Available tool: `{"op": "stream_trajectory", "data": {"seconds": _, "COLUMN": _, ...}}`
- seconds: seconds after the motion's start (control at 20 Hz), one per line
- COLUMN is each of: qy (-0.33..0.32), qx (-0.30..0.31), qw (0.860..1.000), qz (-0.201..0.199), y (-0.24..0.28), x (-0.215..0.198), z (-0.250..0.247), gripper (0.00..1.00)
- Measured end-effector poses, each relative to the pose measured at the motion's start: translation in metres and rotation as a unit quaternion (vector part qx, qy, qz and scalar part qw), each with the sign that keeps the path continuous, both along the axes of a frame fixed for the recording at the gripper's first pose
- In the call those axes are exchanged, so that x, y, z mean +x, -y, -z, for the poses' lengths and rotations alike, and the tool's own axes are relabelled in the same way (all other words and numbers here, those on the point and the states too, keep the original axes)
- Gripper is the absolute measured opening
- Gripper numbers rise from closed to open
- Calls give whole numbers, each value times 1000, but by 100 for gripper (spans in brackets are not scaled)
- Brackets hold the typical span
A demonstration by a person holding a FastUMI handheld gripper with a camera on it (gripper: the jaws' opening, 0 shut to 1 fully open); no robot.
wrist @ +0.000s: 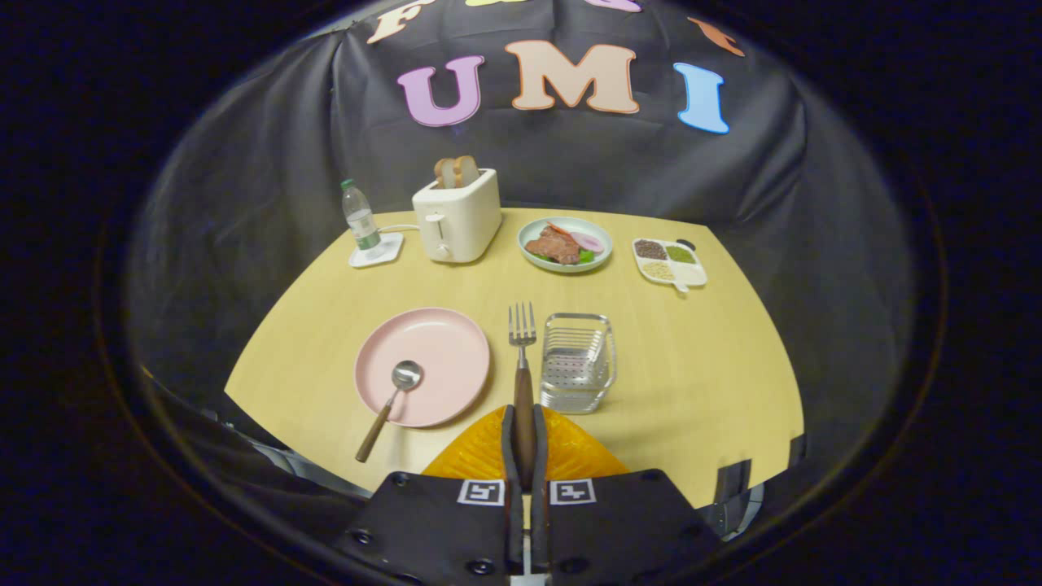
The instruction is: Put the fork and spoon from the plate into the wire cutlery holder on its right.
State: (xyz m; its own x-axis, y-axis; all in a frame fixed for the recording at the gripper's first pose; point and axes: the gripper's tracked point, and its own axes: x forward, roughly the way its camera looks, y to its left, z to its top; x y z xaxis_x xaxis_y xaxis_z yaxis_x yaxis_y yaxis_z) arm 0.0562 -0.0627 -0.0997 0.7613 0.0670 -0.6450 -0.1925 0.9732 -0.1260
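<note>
Between the jaws of the hand-held gripper (523, 443), a steel fork with a dark wooden handle (522, 358) is clamped by its handle, both fingers pressing on it, the tines pointing straight ahead. The fork is lifted above the pale wooden surface (700, 366), between a round pink plate (440, 338) on one side and a square wire cutlery holder with a clear base (577, 362) on the other. The holder stands just beside the fork's tines, still empty as far as can be seen. On the plate lies a steel spoon with a brown wooden handle (391, 407), its bowl resting on the plate and its handle reaching out over the near rim.

Beyond these stand a white toaster holding bread slices (456, 216), a clear plastic bottle on a white coaster (361, 220), a pale green dish of food (565, 244), and a white divided tray of grains (670, 263).

The fork has left the plate; the spoon has not. The likely risk now is the fork striking the holder's rim on the way in, since the two sit so close. The holder looks light, so a knock could shove or tip it. Held lengthwise, the fork may also slip if turned upright.
</note>
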Motion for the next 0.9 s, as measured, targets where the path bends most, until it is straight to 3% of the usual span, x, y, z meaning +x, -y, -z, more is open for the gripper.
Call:
{"op": "stream_trajectory", "data": {"seconds": 0.2, "qy": -32, "qx": -21, "qw": 999, "qz": 21, "y": 32, "x": 2, "z": -4, "gripper": 6}}
{"op": "stream_trajectory", "data": {"seconds": 0.6, "qy": -143, "qx": -35, "qw": 989, "qz": 11, "y": 46, "x": 14, "z": 17, "gripper": 6}}
{"op": "stream_trajectory", "data": {"seconds": 0.9, "qy": -180, "qx": -39, "qw": 983, "qz": 1, "y": 42, "x": 25, "z": 33, "gripper": 8}}
